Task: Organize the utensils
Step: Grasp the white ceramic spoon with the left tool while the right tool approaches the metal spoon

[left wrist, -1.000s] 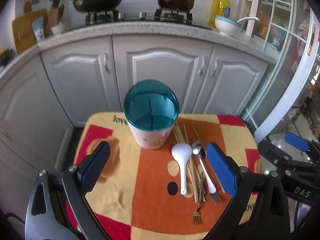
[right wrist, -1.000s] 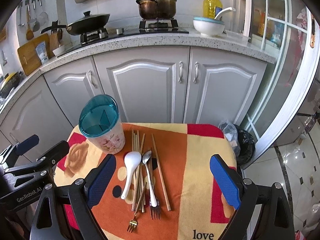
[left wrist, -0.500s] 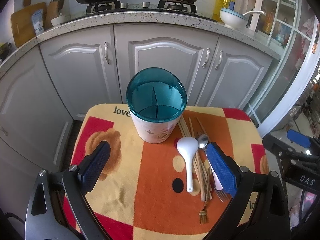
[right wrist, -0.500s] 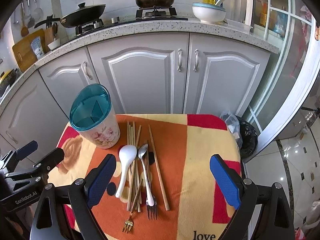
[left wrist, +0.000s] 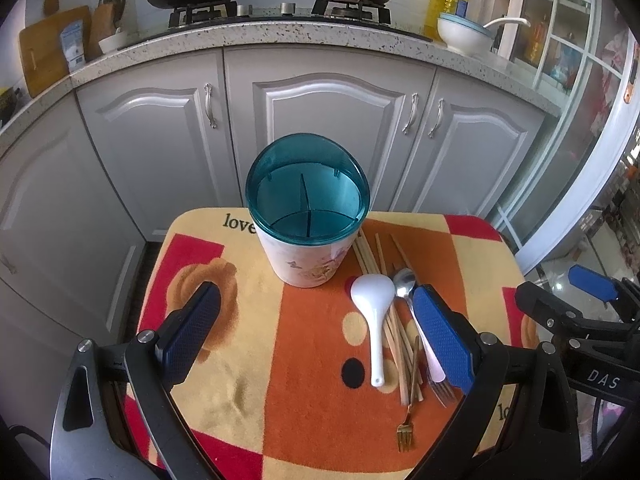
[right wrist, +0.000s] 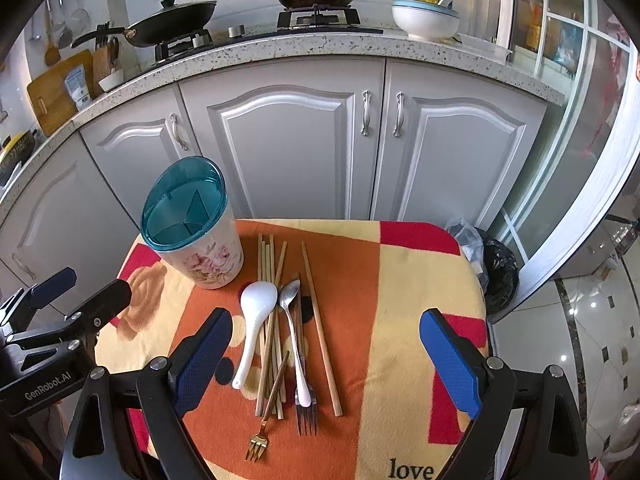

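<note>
Claws: your left claw (left wrist: 316, 332) and right claw (right wrist: 324, 356) are both gaping wide and holding nothing, hovering over the near edge of the table.
Holder: the round teal-rimmed utensil holder with a floral white body (right wrist: 194, 224) is standing upright at the far left of the orange, red and yellow fleece cloth (right wrist: 400, 280), its divided compartments looking empty.
Utensils: the white ceramic soup spoon (right wrist: 252, 328), steel spoon with a pale handle (right wrist: 294, 328), bamboo chopsticks (right wrist: 320, 328), small gold fork (right wrist: 266, 412) and steel fork (right wrist: 306, 416) are lying just right of the holder, overlapping in one loose pile.
Tangle risk: closing on one piece is likely dragging its neighbours along, since the spoons are resting across the chopsticks.
Slip risk: the glazed spoon is probably sliding out of a shallow pinch.
Tip risk: the tall holder on soft fleece may be toppling if you are nudging its rim while loading.
</note>
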`<state>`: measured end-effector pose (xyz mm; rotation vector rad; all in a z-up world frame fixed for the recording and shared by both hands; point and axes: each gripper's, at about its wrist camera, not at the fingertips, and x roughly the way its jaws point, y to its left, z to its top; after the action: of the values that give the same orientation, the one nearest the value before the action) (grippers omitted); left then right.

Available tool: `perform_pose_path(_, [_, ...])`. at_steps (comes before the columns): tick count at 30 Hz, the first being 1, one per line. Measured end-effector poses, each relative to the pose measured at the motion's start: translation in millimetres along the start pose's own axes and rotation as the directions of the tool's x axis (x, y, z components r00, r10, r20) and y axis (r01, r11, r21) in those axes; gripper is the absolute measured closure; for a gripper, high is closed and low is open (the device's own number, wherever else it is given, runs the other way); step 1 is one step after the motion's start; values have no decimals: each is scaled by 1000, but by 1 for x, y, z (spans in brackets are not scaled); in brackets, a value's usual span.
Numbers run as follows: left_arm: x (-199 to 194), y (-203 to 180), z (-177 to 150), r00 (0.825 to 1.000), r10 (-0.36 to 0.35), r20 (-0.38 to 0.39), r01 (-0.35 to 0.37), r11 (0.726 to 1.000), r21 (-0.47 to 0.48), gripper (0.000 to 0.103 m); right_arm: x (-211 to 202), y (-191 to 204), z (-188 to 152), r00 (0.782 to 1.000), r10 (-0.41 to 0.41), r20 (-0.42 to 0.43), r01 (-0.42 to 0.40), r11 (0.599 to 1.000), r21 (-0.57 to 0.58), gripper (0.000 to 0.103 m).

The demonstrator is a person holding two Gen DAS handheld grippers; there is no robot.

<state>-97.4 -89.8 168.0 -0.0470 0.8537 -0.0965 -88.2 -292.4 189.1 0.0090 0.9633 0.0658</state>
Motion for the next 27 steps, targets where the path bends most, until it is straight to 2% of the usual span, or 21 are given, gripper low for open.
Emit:
perform_pose_path(4, [18, 6, -8, 999, -42, -33, 42, 999, -13, 6, 7, -3, -4, 1000, 13, 5, -13, 1000, -7, 9])
perform_pose_path(9, [57, 17, -28, 992, -86, -90, 81, 995, -62, 6, 39, -7, -14, 998, 60, -17, -61, 997, -38, 11])
perform_pose_path(10, [65, 16, -31, 990, -91, -103, 85, 994, -61, 8, 48, -7, -16, 998, 61, -24, -62, 997, -49, 20])
perform_pose_path(11, [72, 14, -34, 988, -100, -119, 94, 994, -56, 19, 59, -5, -18, 997, 68, -44, -71, 995, -64, 26])
perform_pose_path(12, [80, 11, -35, 984, -111, -139, 105, 993, -48, 30, 69, -4, -19, 995, 81, -66, -86, 994, -73, 37])
perform_pose_path(13, [90, 7, -36, 977, -124, -171, 119, 992, -39, 33, 79, -4, -19, 990, 107, -88, -114, 991, -74, 44])
perform_pose_path(15, [105, 0, -38, 963, -153, -220, 148, 988, -37, 44, 97, -3, -19, 980, 160, -120, -168, 984, -63, 48])
perform_pose_path(18, [119, -12, -41, 950, -188, -248, 184, 982, -40, 46, 124, -2, -19, 963, 212, -167, -223, 974, -48, 56])
perform_pose_path(23, [138, -28, -44, 942, -175, -287, 183, 983, -1, 46, 154, 3, -13, 931, 295, -216, -307, 951, -24, 67])
perform_pose_path(25, [145, -34, -45, 937, -172, -304, 184, 983, 11, 51, 163, 7, -11, 922, 305, -237, -320, 947, -28, 73])
perform_pose_path(27, [154, -40, -45, 932, -166, -322, 184, 983, 27, 60, 172, 11, -12, 916, 304, -261, -325, 945, -41, 80])
